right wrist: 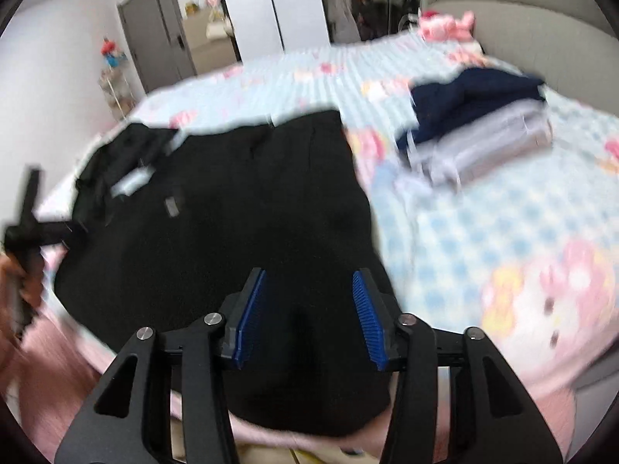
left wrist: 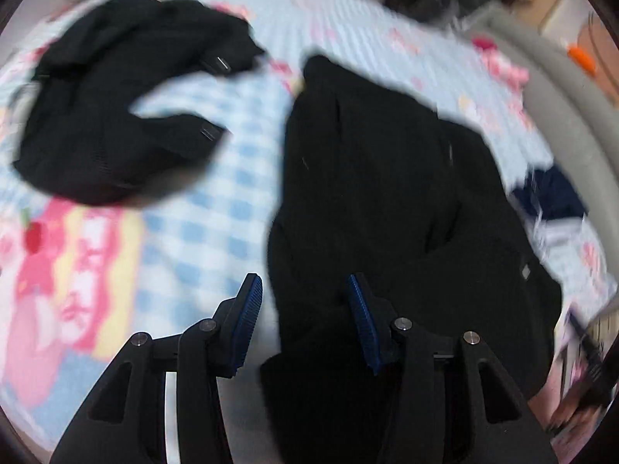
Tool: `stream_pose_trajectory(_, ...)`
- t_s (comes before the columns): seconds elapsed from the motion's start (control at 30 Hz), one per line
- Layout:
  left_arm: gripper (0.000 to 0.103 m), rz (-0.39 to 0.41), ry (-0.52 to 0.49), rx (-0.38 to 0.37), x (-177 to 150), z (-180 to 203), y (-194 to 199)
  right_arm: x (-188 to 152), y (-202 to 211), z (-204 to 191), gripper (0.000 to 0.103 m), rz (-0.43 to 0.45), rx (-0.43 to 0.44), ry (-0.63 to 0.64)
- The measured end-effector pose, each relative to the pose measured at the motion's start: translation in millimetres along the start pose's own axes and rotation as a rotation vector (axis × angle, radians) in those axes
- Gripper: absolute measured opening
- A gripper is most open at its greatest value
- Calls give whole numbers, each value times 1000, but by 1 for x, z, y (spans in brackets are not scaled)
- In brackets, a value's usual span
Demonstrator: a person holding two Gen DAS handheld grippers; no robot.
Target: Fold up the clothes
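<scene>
A large black garment (left wrist: pixel 387 193) lies spread on the bed, also in the right wrist view (right wrist: pixel 240 208). A second black garment (left wrist: pixel 116 108) lies crumpled at the far left. My left gripper (left wrist: pixel 303 290) is open over the near left edge of the large garment, holding nothing. My right gripper (right wrist: pixel 309 282) is open just above the garment's near part, holding nothing. The left gripper's body (right wrist: pixel 27 224) shows at the left edge of the right wrist view.
The bed (right wrist: pixel 483 239) has a light blue checked cover with pink cartoon prints. A stack of folded clothes, navy on grey (right wrist: pixel 479 123), sits at the far right, also seen in the left wrist view (left wrist: pixel 549 197). A grey headboard (right wrist: pixel 522 11) stands behind.
</scene>
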State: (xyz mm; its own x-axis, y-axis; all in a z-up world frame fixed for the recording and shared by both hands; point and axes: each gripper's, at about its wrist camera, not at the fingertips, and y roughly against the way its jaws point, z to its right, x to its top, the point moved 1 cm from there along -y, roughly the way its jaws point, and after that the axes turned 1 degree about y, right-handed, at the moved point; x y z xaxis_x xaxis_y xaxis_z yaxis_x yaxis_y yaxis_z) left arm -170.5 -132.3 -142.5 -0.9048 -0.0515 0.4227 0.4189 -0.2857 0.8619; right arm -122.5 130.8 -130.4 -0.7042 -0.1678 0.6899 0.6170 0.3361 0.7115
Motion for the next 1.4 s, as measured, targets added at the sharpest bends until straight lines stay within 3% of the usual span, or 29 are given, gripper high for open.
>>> stream_pose_trajectory(0.13,47,-44,-84,135,-5,9,-20,27,-17,-12,51,12,30,71)
stream_pose_trajectory(0.2,47,-29,-78,182,-5,2,-15,22,-46,-10,51,-67,-48,100)
stream_pose_trajectory(0.27,49,-20,-50,173,-5,-9,-9,5,-63,-1,50,-124,-49,63)
stream_pose_trajectory(0.33,49,-13,-56,167,-7,-13,-2,-8,-61,5,50,-99,-42,36)
stream_pose_trajectory(0.43,49,21,-86,189,-10,-4,10,-13,-58,5,50,-87,-69,49)
stream_pose_trajectory(0.53,45,148,-63,256,-17,9,43,-10,-60,8,50,-99,-80,35)
stream_pose_trajectory(0.57,45,219,-57,228,-25,15,61,-10,-60,9,50,-103,-81,26)
stream_pose_trajectory(0.67,47,321,-91,44,-51,36,92,-12,-45,8,50,-85,-79,-6)
stream_pose_trajectory(0.7,47,310,-120,-23,-60,46,93,-11,-41,6,50,-73,-77,-11)
stream_pose_trajectory(0.77,47,268,-182,-71,-74,63,82,-6,-35,-1,51,-22,-70,-1)
stream_pose_trajectory(0.87,47,147,-218,-16,-82,69,38,-5,-33,-7,51,6,-97,26)
stream_pose_trajectory(0.9,49,115,-207,-4,-82,66,23,-10,-43,-7,51,-49,-139,54)
stream_pose_trajectory(1.03,49,85,-199,28,-78,71,15,-27,-50,9,53,-69,-116,-9)
stream_pose_trajectory(1.1,48,117,-228,45,-79,82,25,-27,-48,14,54,-75,-129,-24)
stream_pose_trajectory(1.2,48,175,-210,-91,-81,85,50,-21,-36,13,54,-55,-146,-45)
stream_pose_trajectory(1.27,48,206,-194,-190,-91,89,66,-12,-17,2,56,20,-111,-42)
stream_pose_trajectory(1.33,49,182,-216,-182,-95,96,61,-8,-9,-12,56,53,-54,-15)
stream_pose_trajectory(1.4,48,118,-225,-98,-100,92,42,-10,-16,-26,55,19,-39,37)
